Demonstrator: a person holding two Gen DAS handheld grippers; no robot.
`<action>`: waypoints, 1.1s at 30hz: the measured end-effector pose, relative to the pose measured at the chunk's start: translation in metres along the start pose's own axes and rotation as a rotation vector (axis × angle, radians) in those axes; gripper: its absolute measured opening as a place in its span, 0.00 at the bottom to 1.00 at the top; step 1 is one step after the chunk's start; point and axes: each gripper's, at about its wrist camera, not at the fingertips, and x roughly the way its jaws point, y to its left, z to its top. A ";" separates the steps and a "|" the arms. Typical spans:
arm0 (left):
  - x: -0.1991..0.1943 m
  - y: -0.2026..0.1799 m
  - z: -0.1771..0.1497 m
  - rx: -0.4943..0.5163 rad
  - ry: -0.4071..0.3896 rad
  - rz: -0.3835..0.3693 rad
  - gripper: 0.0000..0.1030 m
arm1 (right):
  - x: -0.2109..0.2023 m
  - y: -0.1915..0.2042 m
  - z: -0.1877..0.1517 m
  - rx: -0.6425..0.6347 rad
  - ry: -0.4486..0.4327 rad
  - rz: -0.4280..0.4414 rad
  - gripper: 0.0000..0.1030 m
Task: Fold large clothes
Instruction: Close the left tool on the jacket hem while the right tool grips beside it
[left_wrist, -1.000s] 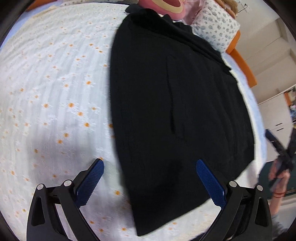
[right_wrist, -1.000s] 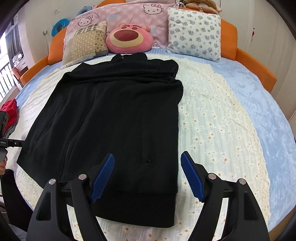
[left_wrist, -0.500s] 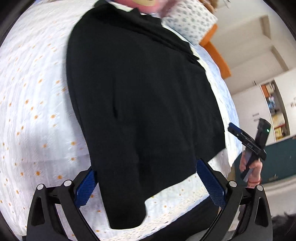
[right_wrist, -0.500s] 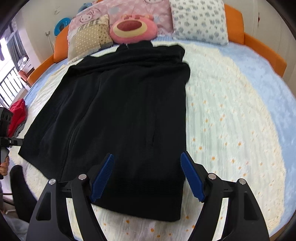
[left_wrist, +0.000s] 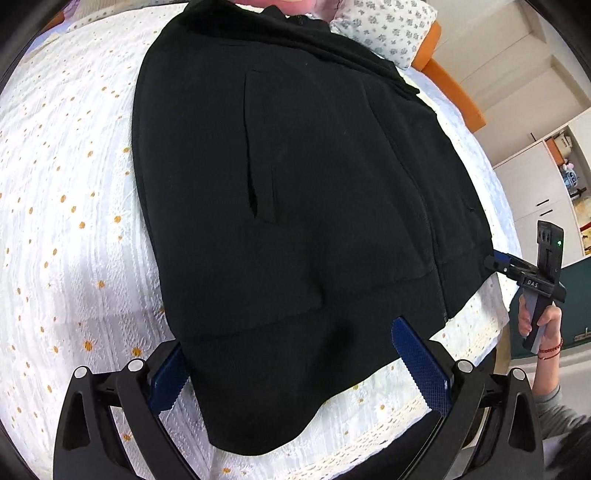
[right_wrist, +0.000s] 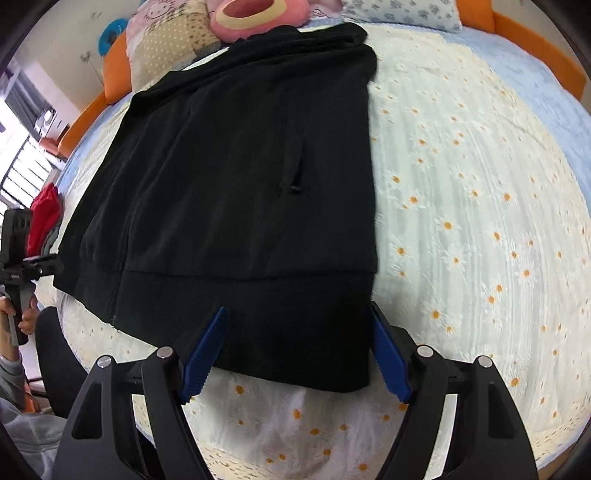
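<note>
A large black zip jacket (left_wrist: 295, 184) lies flat on the daisy bedspread (left_wrist: 74, 221), hem toward me. In the left wrist view my left gripper (left_wrist: 295, 373) is open, with the hem's left corner lying between its blue pads (left_wrist: 421, 369). In the right wrist view my right gripper (right_wrist: 295, 354) is open too, straddling the hem's right corner of the jacket (right_wrist: 240, 184). No pad presses the cloth. Each gripper also shows in the other's view: the right gripper (left_wrist: 517, 267) at the hem's far end, the left gripper (right_wrist: 26, 266) at the picture's left edge.
A pink plush cushion (right_wrist: 255, 14) and patterned pillows (right_wrist: 166, 40) sit by the collar, against the orange bed frame (right_wrist: 114, 70). Red clothing (right_wrist: 44, 214) lies off the bed at left. White cabinets (left_wrist: 535, 184) stand beyond the bed. A person's sleeve (right_wrist: 26, 443) is at the bed edge.
Both grippers have come closer to the hem. The left one slid sideways until the hem's corner lay between its pads; the right one sank and tipped down over its corner. Jaws stay wide.
</note>
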 end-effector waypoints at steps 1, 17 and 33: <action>0.000 0.000 0.002 -0.003 -0.004 -0.004 0.98 | -0.001 0.004 0.001 -0.007 -0.002 0.019 0.72; -0.005 0.005 0.001 0.022 -0.049 0.068 0.62 | 0.001 -0.006 0.006 0.026 0.008 -0.027 0.23; -0.003 -0.002 -0.011 0.088 0.015 0.094 0.71 | 0.004 -0.009 0.003 0.032 0.092 -0.004 0.20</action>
